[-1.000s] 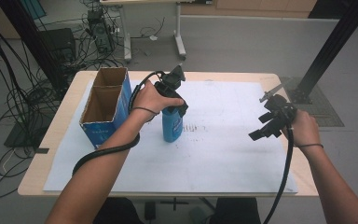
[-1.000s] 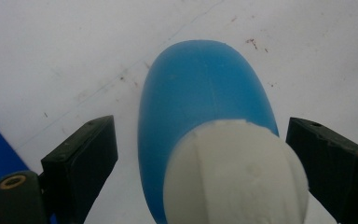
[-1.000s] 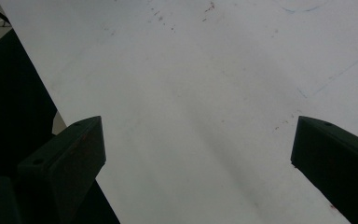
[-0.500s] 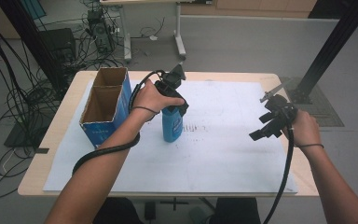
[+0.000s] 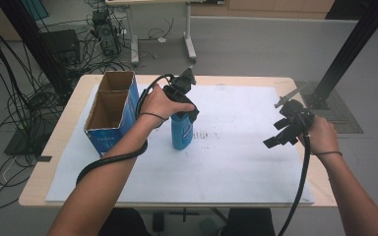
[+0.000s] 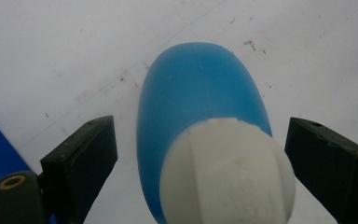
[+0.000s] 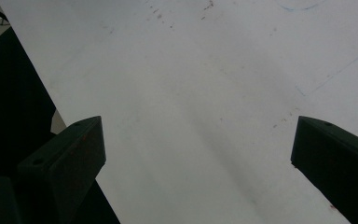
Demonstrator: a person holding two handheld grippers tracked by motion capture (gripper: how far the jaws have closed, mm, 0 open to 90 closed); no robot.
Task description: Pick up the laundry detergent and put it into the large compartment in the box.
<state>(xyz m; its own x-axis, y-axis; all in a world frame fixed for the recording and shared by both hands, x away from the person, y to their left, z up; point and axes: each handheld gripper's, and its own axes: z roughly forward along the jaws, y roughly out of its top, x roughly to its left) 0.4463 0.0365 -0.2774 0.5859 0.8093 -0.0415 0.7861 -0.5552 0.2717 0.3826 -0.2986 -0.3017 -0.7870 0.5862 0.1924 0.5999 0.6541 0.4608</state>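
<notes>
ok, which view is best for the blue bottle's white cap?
The left gripper view: the white cap sits close-up between the open jaws of the left hand-held gripper, with gaps on both sides. In the high view the hand covers the cap, leaving the blue bottle body. The right gripper view looks at white paper.

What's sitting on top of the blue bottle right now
A white cap tops the blue bottle. The left gripper hangs over it, jaws open on either side of the cap with gaps showing. In the high view the hand covers the cap.
</notes>
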